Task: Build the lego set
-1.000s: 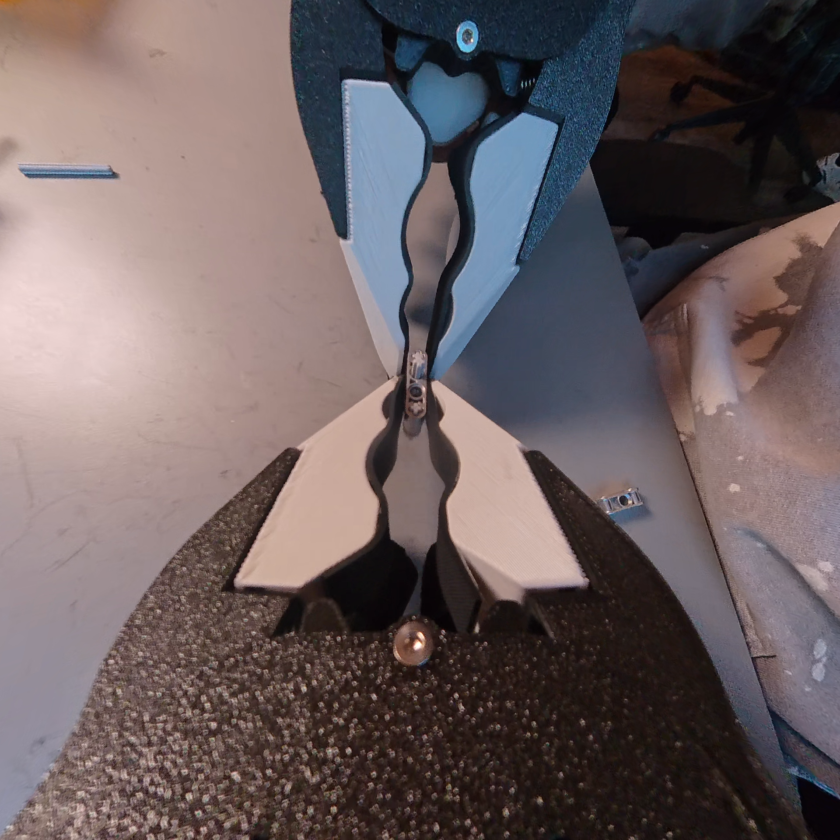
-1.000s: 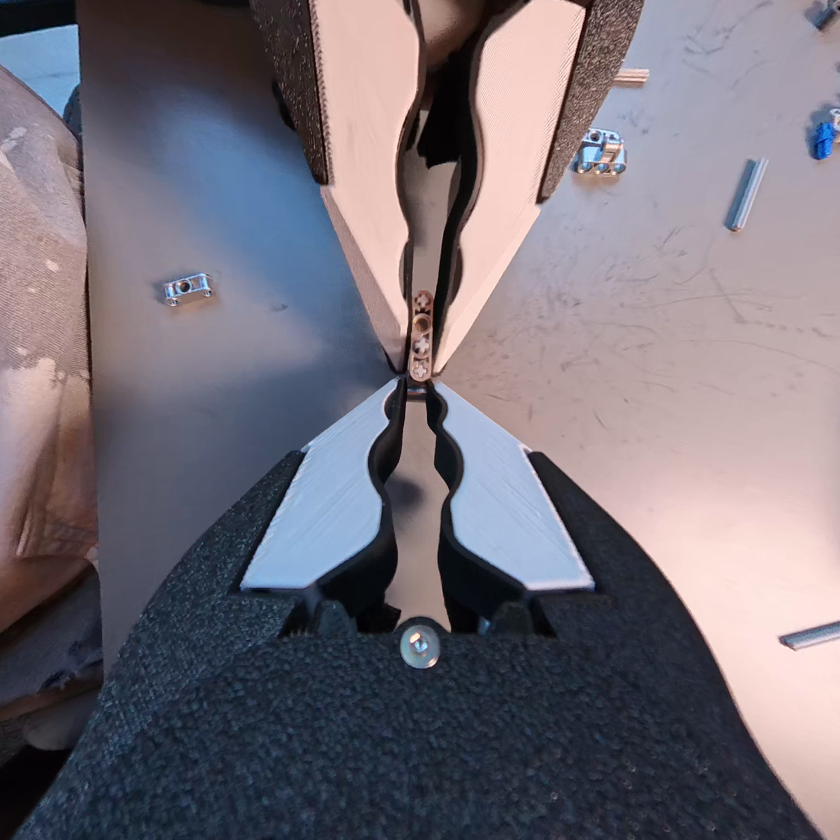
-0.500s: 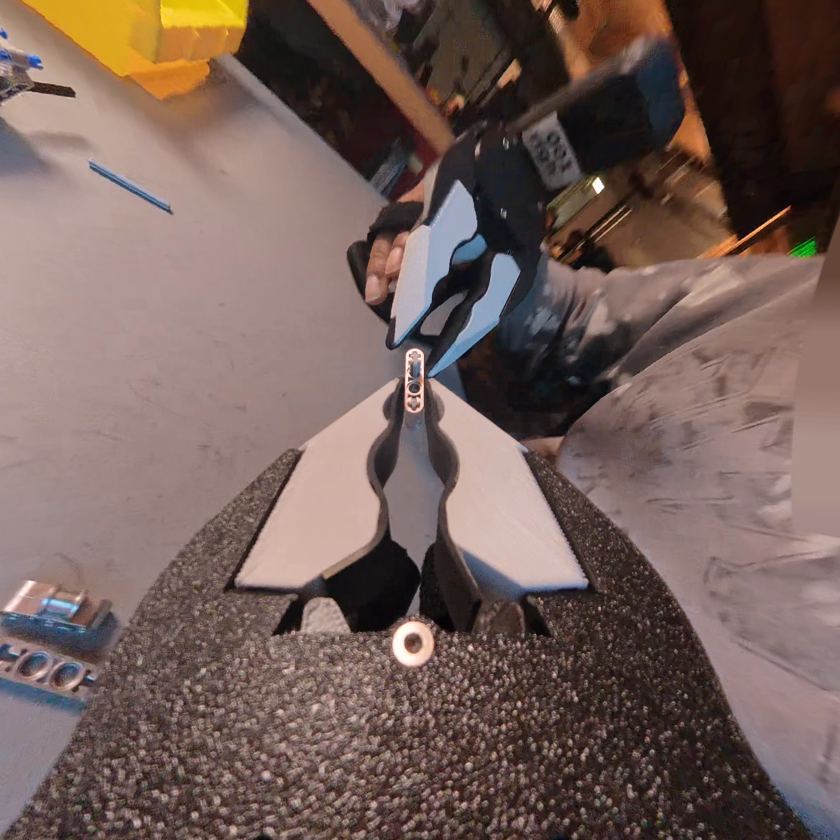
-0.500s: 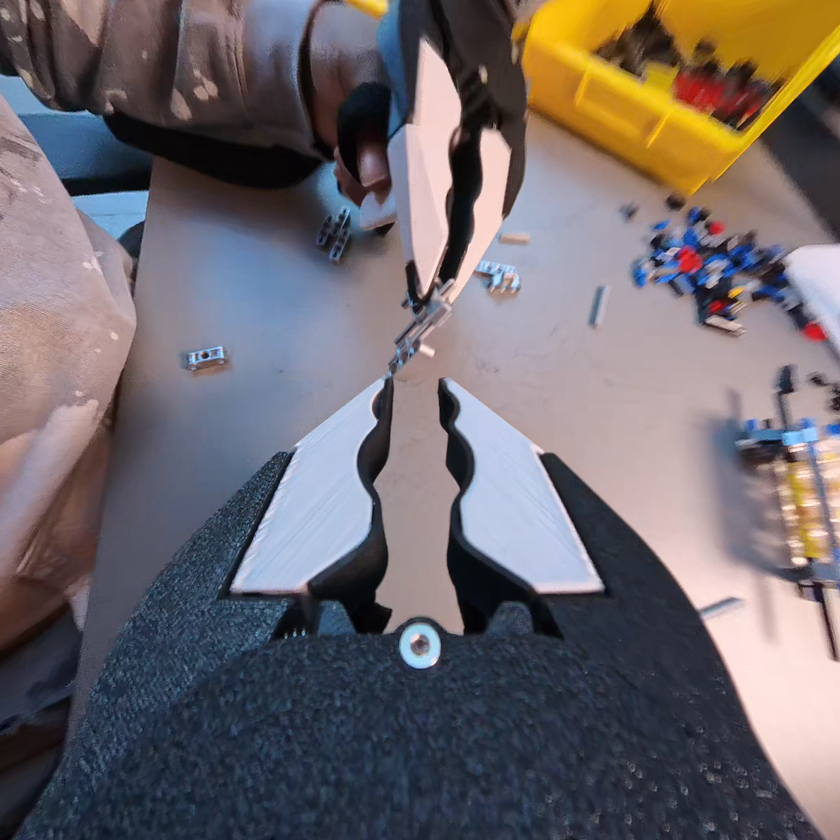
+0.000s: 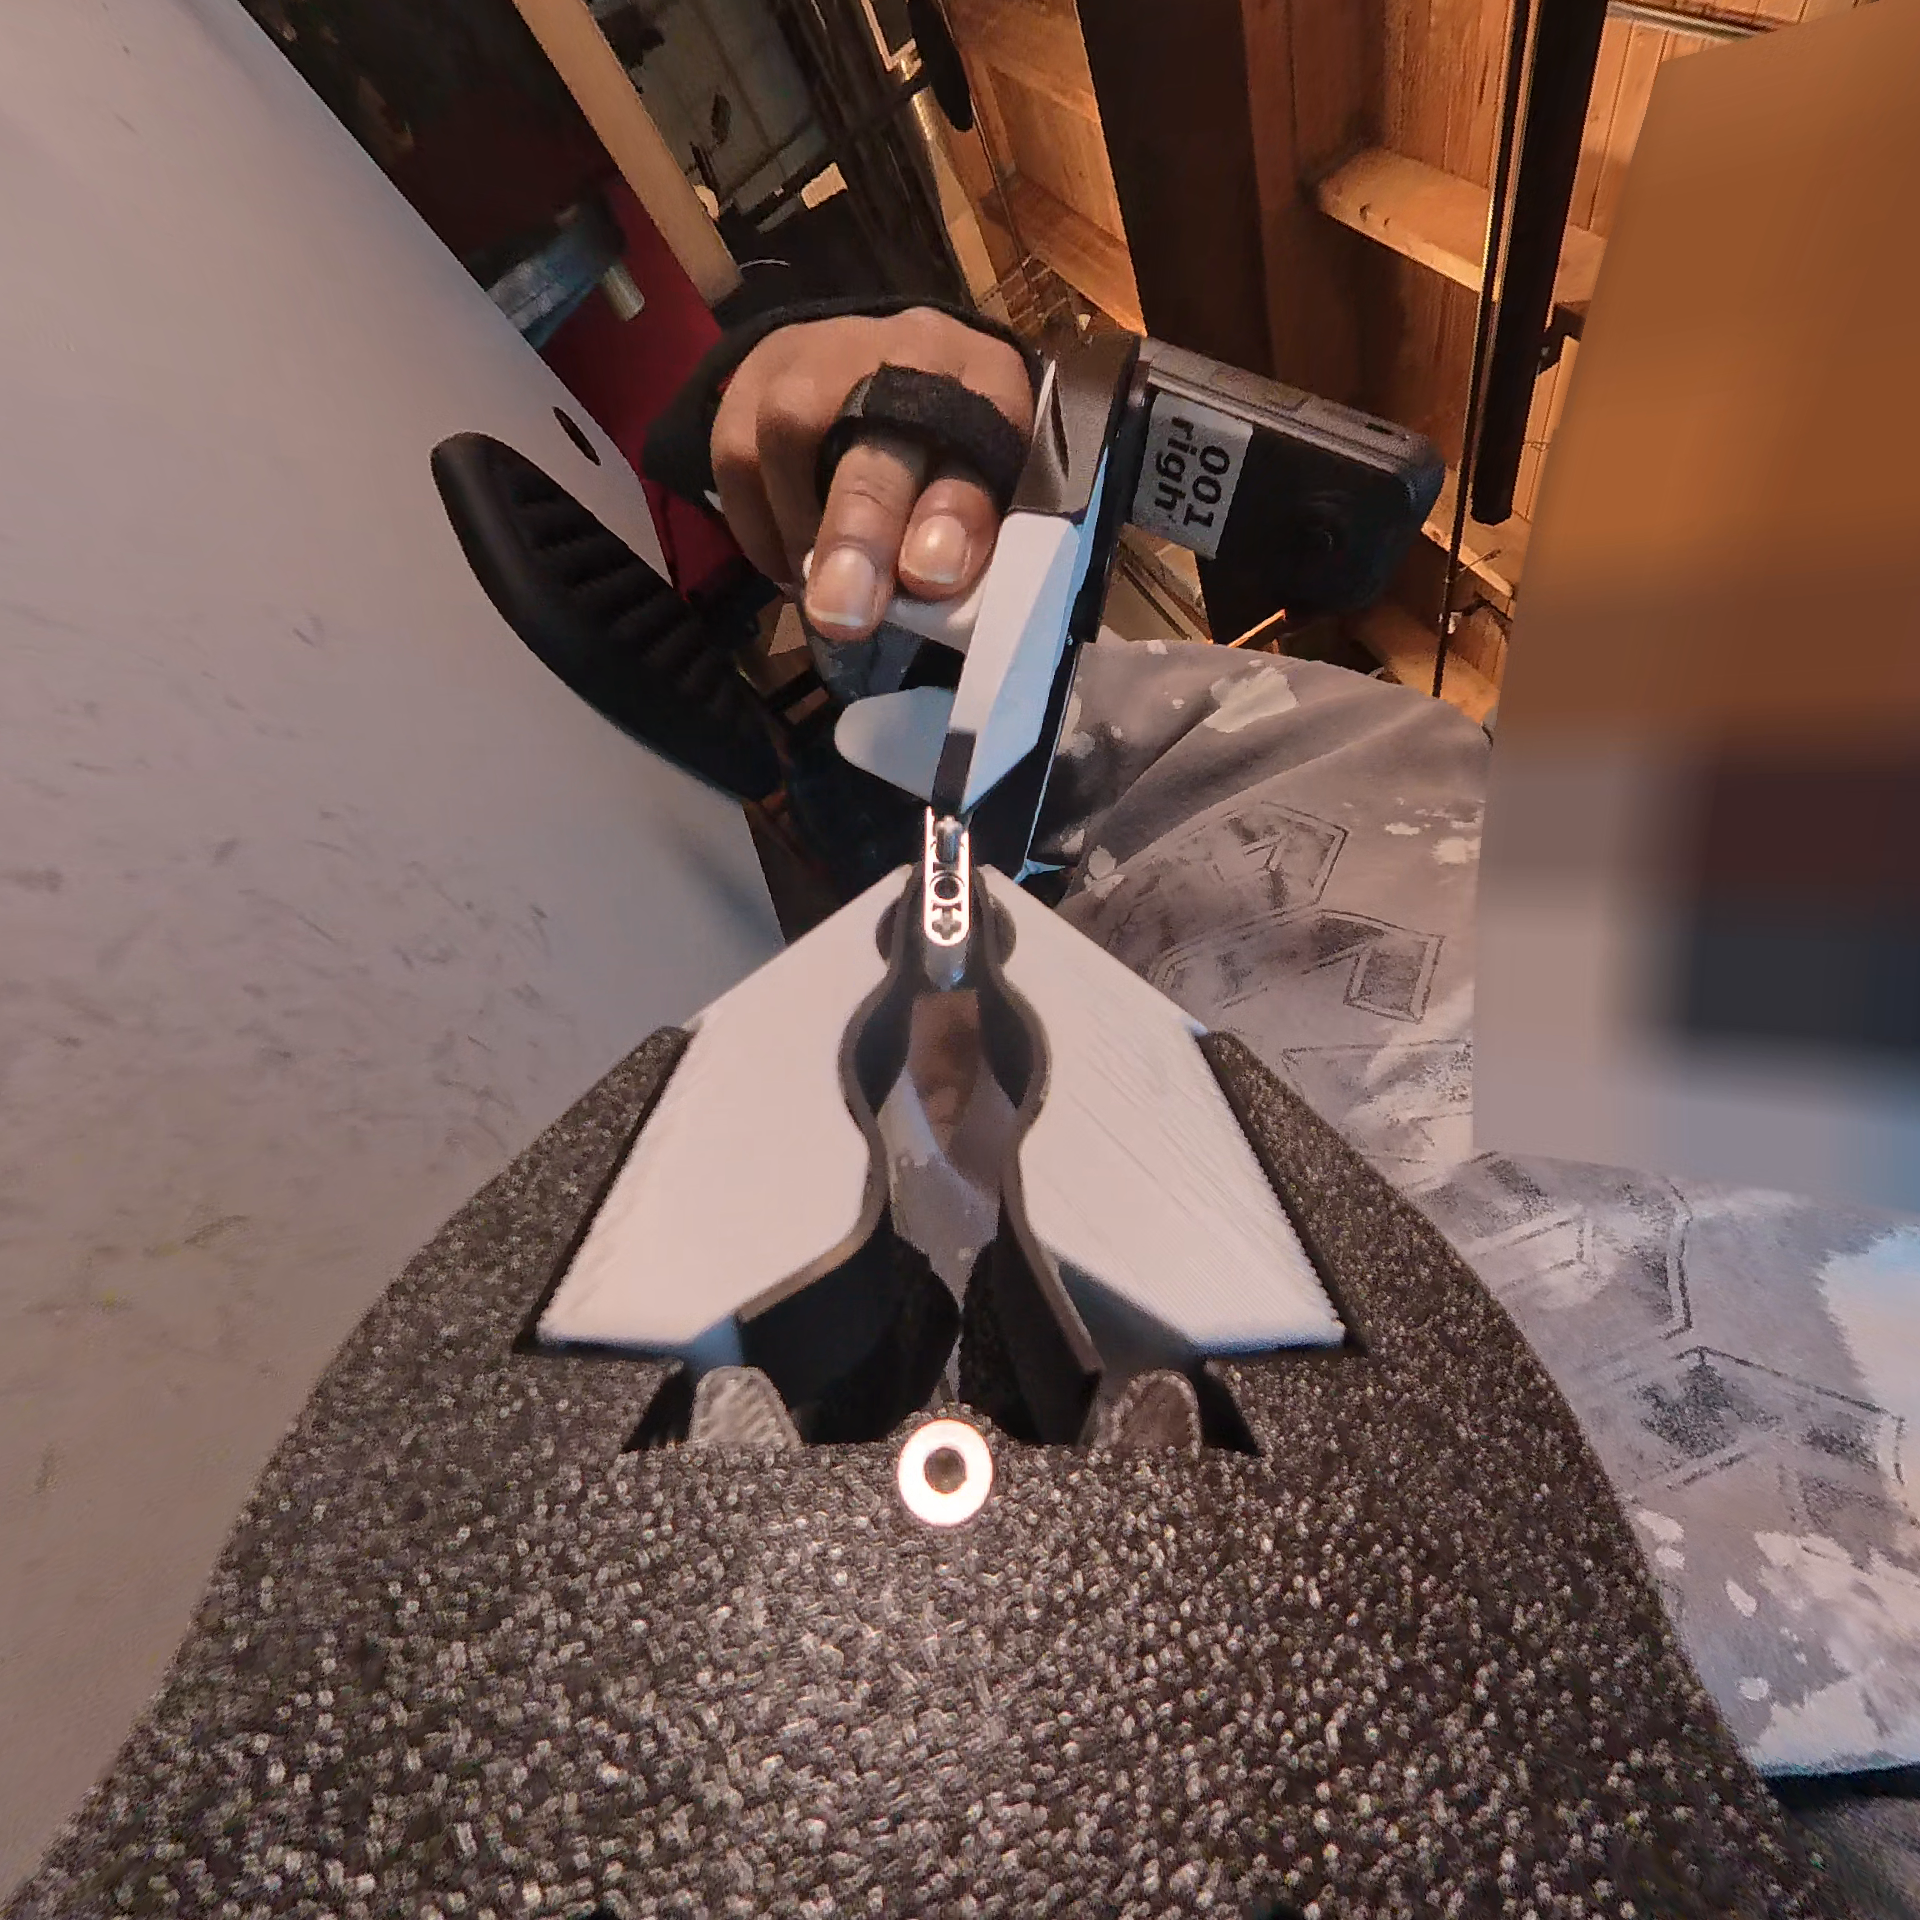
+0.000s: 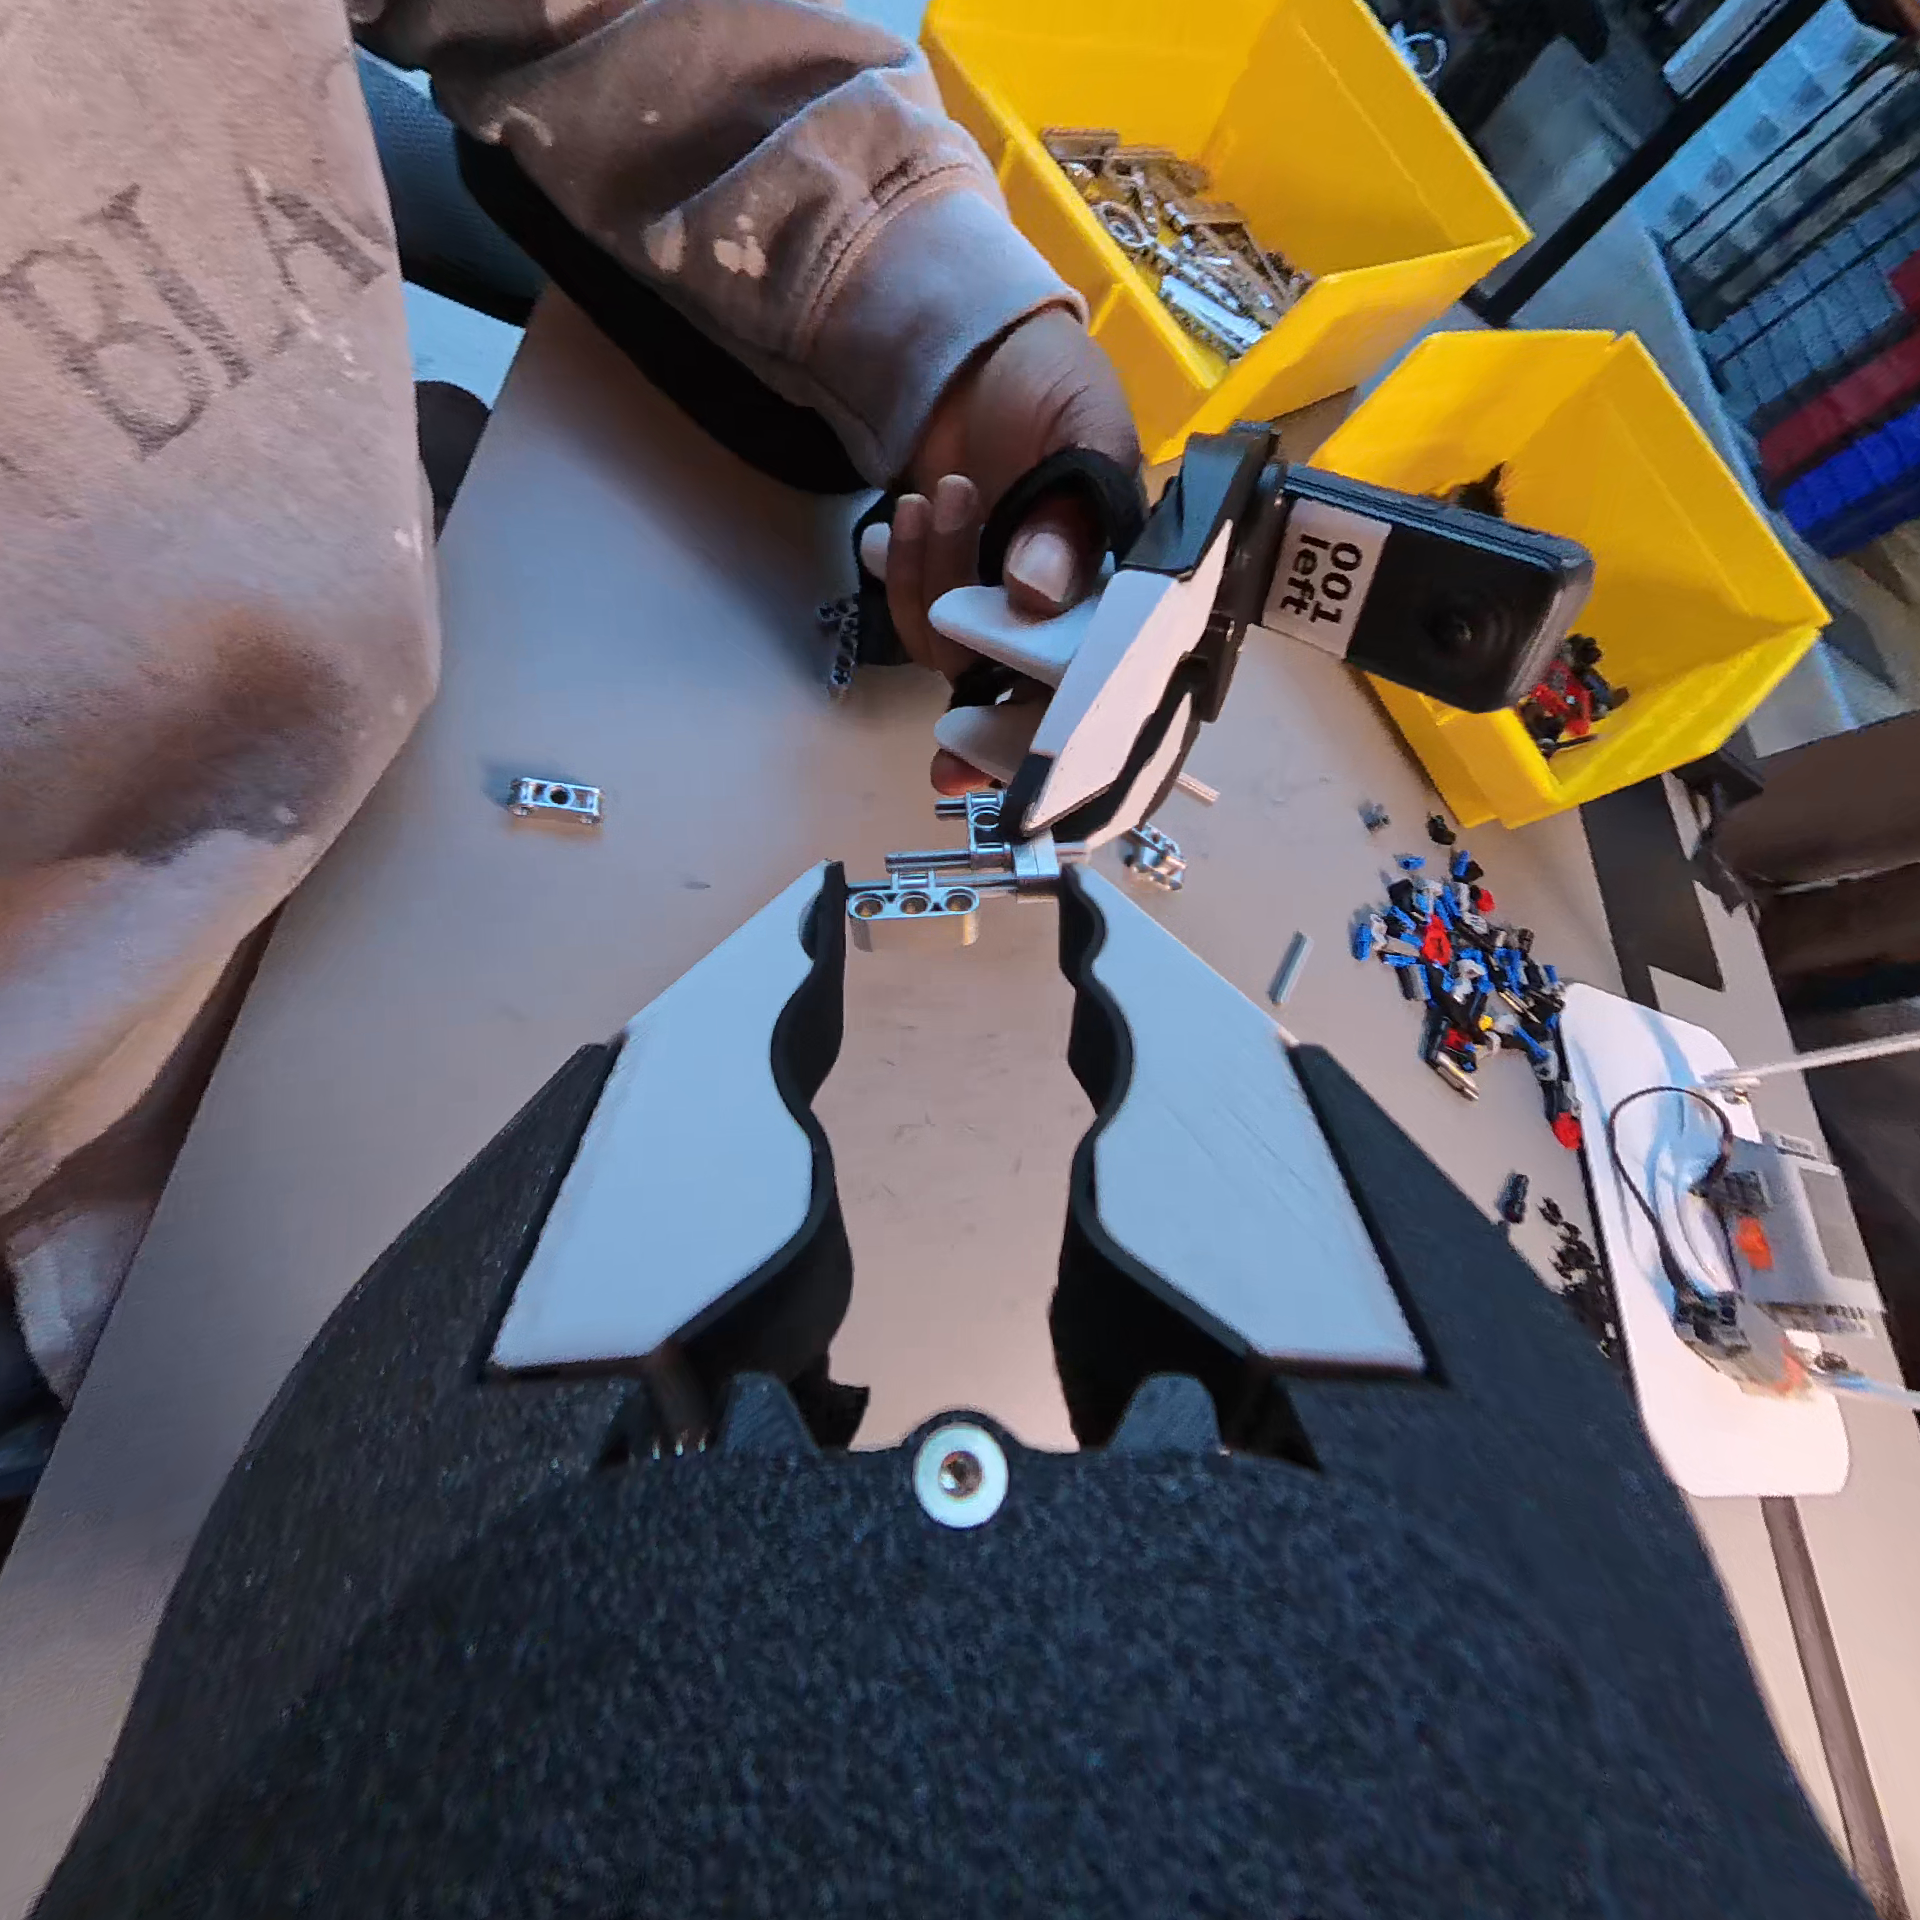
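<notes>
My left gripper is shut on a small grey beam-and-axle assembly, held in the air above the table edge. In the right wrist view the assembly shows a three-hole beam, an axle and a connector. It spans the gap between my right gripper's fingertips, and the jaws stand wide open. The left gripper comes in from the upper right and grips the assembly's far end. In the left wrist view the right gripper is edge-on just beyond the piece, with a person's hand on it.
Two yellow bins stand at the far side of the grey table. A pile of small blue, black and red pieces and a white tray with a motor and wires lie right. A loose grey piece lies left. The grippers are tip to tip, or close to it. The loose grey piece is about 11 centimetres from my right fingertips.
Both grippers have risen and tilted away from the tabletop. My right gripper has opened and let go of the grey assembly. My left gripper keeps hold of it.
</notes>
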A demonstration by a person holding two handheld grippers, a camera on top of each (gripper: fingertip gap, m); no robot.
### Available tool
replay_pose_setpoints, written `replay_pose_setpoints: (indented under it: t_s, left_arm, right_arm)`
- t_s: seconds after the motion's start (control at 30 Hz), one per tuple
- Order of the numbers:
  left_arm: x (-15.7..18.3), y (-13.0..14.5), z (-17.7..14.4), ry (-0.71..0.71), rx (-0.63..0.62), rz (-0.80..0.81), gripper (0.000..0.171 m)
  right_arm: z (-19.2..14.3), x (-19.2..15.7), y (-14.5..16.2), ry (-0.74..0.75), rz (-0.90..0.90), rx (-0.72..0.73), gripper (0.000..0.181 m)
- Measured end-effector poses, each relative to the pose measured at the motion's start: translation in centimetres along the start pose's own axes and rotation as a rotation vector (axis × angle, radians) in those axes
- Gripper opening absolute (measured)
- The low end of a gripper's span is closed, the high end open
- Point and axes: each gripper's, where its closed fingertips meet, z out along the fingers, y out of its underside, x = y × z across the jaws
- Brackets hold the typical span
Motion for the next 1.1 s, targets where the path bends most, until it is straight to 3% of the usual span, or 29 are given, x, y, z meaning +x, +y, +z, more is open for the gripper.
replay_pose_setpoints:
  t_s: [0.33,0.87,1.0,1.1]
  left_arm:
    - [0.5,0.6,0.0,0.032,-0.013,-0.03,0.005]
    - [1.4,0.8,0.5,0.078,-0.006,-0.047,0.005]
    - [0.7,0.8,0.4,0.001,-0.01,0.019,0.005]
    - [-0.7,0.8,0.0,-0.17,-0.054,0.17,0.005]
  right_arm:
    - [-0.1,-0.8,-0.5,-0.074,0.022,-0.002,0.037]
    - [-0.6,-0.6,-1.4,-0.026,0.077,0.055,0.022]
    - [-0.3,-0.4,-0.6,-0.025,0.143,0.036,0.023]
    - [-0.4,-0.1,0.1,-0.026,0.21,0.033,0.027]
